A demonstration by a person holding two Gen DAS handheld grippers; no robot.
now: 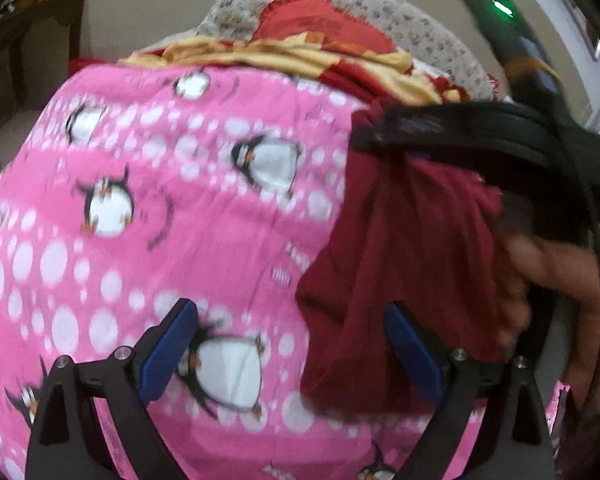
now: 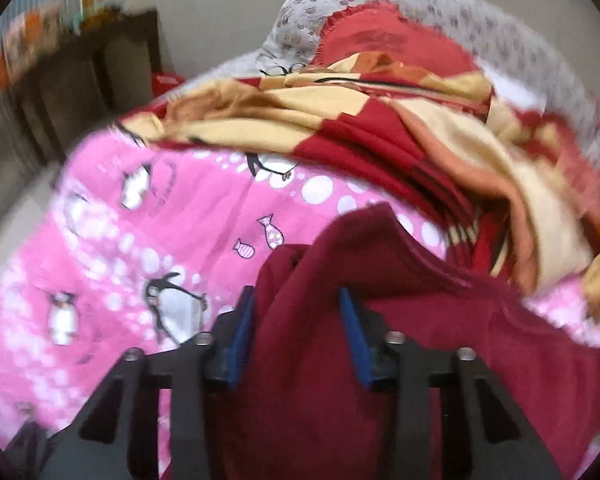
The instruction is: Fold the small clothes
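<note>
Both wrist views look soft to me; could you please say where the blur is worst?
Left wrist view: the maroon garment and the right claw holding it smear most. Right wrist view: the yellow-red cloth at the right edge streaks.

Both wrist views close above the pink penguin blanket (blurred), facing pillows at 12 o'clock, sharing maroon garment and blanket

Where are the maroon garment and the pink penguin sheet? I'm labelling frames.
maroon garment [image 2: 324, 380]: right wrist view, on the cloth between the fingers.
pink penguin sheet [image 1: 204, 216]: left wrist view, on bare pink fabric.
</note>
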